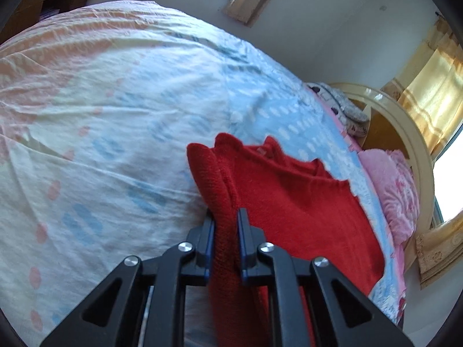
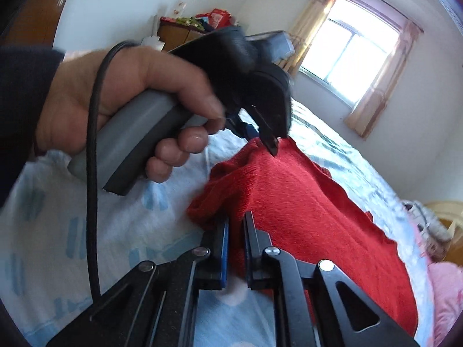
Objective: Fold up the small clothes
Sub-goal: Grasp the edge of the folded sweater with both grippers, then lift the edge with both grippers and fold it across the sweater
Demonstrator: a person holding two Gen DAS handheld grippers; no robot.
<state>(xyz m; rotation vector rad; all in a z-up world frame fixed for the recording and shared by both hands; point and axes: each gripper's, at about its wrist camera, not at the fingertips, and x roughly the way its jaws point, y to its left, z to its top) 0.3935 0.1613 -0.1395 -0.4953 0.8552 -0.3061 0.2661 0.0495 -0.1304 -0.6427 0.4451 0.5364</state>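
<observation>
A small red knitted garment [image 1: 295, 196] lies partly lifted over the bed's patterned sheet [image 1: 115, 115]. My left gripper [image 1: 225, 217] is shut on a folded edge of the garment at its left side. In the right wrist view the same red garment [image 2: 303, 208] stretches away to the right. My right gripper [image 2: 235, 222] is shut on its near edge. The left gripper [image 2: 266, 141], held by a hand [image 2: 121, 98], pinches the garment's far corner just beyond mine.
The bed's sheet [image 2: 86, 217] is white with blue and pink marks. A pink blanket [image 1: 396, 190] and a curved cream headboard [image 1: 411, 133] lie at the right. Curtained windows [image 2: 350, 52] and a wooden cabinet [image 2: 179, 34] stand by the walls.
</observation>
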